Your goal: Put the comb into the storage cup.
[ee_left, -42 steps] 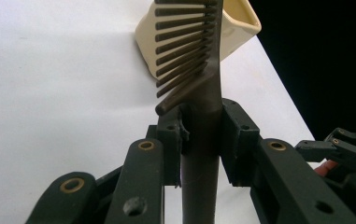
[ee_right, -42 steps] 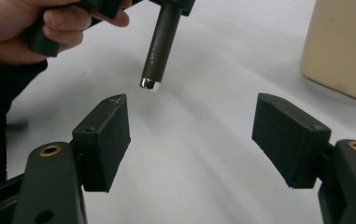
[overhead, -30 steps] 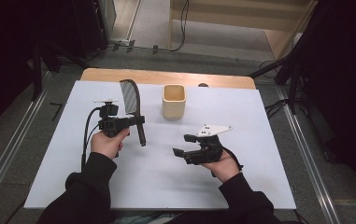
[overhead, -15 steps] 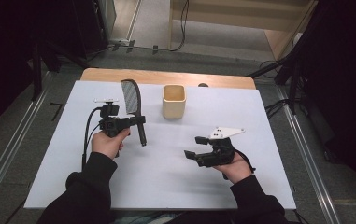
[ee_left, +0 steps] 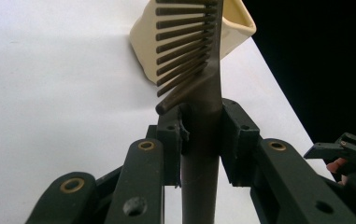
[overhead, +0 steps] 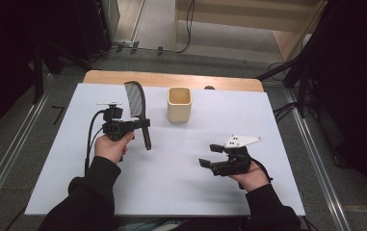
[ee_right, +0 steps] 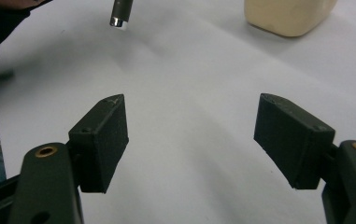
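Dark comb (overhead: pixel 137 98) clamped by the left gripper (overhead: pixel 141 124), not yet in the beige cup (overhead: pixel 178 104); right gripper (overhead: pixel 211 156) wide, empty.

the left hand-held gripper (ee_left: pixel 202 135) clamps a dark plastic wide-toothed comb's (ee_left: pixel 202 70) handle; a cream square cup (ee_left: pixel 234 28) stands behind on the white surface (ee_left: pixel 49 84).

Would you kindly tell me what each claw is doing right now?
Left claw: shut on the comb.
Right claw: open, holding nothing.
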`<action>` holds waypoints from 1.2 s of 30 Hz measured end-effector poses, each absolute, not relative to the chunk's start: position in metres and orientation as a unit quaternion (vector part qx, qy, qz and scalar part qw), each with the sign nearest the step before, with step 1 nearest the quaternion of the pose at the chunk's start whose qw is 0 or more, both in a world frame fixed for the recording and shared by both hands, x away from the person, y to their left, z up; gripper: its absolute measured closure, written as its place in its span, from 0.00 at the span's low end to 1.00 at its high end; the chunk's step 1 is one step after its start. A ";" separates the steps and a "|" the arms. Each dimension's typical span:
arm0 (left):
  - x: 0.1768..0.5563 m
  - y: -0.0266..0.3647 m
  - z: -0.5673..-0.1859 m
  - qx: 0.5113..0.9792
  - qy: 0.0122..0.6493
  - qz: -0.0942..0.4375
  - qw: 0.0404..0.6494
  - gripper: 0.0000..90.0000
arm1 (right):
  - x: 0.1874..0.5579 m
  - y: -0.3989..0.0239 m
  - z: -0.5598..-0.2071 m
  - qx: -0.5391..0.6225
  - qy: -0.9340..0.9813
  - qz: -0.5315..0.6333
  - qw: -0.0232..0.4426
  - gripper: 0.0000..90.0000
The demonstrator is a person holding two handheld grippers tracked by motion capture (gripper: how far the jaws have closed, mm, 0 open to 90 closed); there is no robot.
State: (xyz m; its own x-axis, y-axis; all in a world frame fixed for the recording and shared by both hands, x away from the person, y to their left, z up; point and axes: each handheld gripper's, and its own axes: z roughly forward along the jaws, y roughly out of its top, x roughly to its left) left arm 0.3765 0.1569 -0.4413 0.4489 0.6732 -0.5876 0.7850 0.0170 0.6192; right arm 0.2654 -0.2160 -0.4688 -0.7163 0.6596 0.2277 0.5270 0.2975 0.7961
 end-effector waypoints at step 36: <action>0.380 0.147 -0.433 0.714 0.485 -0.042 0.504 0.81 | 0.242 -0.267 -0.477 0.411 0.787 0.453 0.087 0.25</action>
State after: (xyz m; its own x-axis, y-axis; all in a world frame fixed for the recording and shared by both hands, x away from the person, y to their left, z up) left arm 0.3802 0.1473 -0.4333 0.5256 0.6507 -0.5480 0.7343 -0.0218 0.6784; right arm 0.2415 -0.2673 -0.4767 -0.6472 0.7251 0.2352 0.5677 0.2525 0.7836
